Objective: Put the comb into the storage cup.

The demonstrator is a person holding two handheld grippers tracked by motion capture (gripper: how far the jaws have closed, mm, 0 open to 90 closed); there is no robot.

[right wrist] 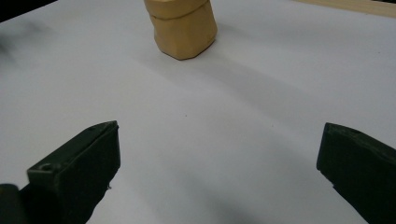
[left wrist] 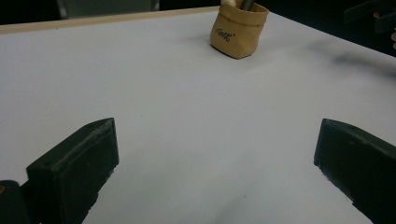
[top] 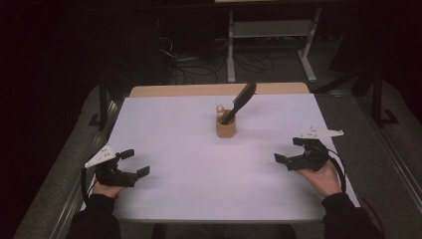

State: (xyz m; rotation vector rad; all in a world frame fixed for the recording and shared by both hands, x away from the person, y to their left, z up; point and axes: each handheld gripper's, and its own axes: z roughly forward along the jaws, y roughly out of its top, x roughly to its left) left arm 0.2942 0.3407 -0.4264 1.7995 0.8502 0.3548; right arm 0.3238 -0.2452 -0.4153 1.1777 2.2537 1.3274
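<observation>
Two tools, left tool [top: 134, 163] and right tool [top: 289, 150], jaws apart, flank a brush [top: 240, 101] standing in a pouch [top: 225, 127] on the worktop [top: 199, 164].

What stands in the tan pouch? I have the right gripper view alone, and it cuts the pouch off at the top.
Observer: A black hairbrush stands in the tan pouch, bristle head up and leaning right in the high view.
Operator: Anything else in it?
Observer: A small pale thing pokes out at the brush's left; I cannot tell what it is.
Operator: Where is the other gripper?
Observer: The left gripper sits open near the table's front left, apart from the pouch.
Operator: Any marking on the pouch?
Observer: The left gripper view shows small dark lettering on its side, too small to read.
</observation>
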